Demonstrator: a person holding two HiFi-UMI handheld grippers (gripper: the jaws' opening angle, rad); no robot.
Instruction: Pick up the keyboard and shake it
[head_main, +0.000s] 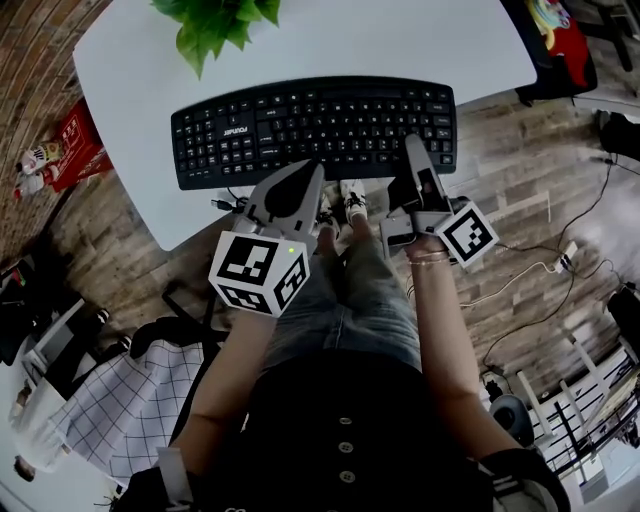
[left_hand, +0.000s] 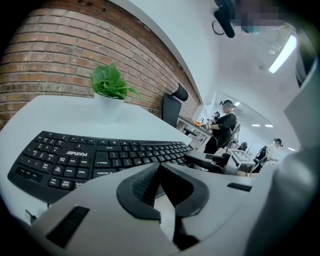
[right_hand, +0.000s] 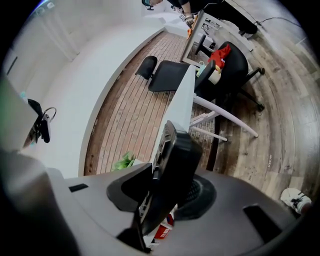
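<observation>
The black keyboard (head_main: 315, 130) lies flat on the white desk (head_main: 130, 80), close to the near edge, with its long side running left to right. The right gripper (head_main: 413, 150) reaches in over the near edge at the keyboard's right end. Its own view shows the keyboard (right_hand: 175, 160) edge-on between the two jaws. One pad lies against the key side and the other against the underside, so the gripper has hold of that near-right edge at about half its opening. The left gripper (head_main: 312, 172) sits at the near edge around the keyboard's middle. In its own view the jaws are fully together with nothing between them, and the keyboard stretches away beyond and to the left of the tips. No view shows whether those tips touch the keyboard. A leafy green plant (left_hand: 111, 85) in a white pot (left_hand: 107, 107) stands on the far side of the desk, well apart from the keyboard. A brick wall (left_hand: 45, 55) is behind it on the left. Past the desk's far right corner stands a dark office chair (right_hand: 165, 75). On the wooden floor (head_main: 520, 150) a red box (head_main: 75, 145) lies left of the desk and thin cables (head_main: 545, 275) trail on the right.
</observation>
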